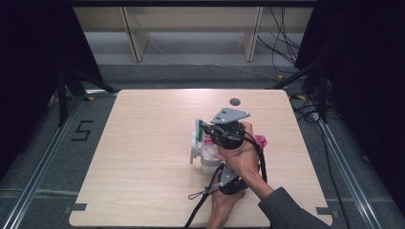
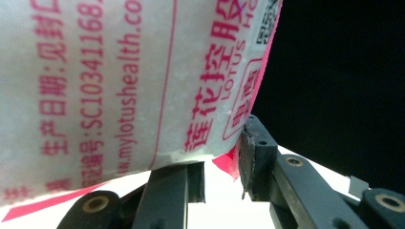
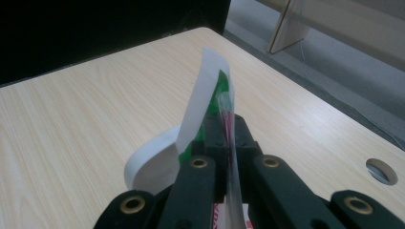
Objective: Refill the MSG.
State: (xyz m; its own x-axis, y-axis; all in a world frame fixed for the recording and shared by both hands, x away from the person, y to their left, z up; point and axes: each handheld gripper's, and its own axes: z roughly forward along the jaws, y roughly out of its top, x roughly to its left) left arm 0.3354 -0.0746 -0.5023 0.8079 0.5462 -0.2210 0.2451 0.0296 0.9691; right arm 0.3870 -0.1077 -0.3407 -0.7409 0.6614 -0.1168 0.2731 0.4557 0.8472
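**Risk check: two grippers pulling on one sealed packet**

The right gripper point(image 3: 228, 143) is pinching its jaws fully together on the thin top edge of the packet, where a white-and-green flap point(image 3: 205, 95) is curling up. The left gripper point(image 2: 222, 162) is holding its jaws narrowly apart on the lower corner of the same white packet with pink lettering point(image 2: 114, 81), just above the wooden table point(image 1: 143, 143), right of centre.

Likely failures, as judged: the film is looking slick, so either grip could be slipping off; a sideways tug could be tearing it unevenly and spilling the contents.

Hard to read: in the high view the right hand point(image 1: 239, 152) is covering most of the packet, and the white object point(image 1: 209, 162) beneath is staying unidentified. What the packet contains is not showing.
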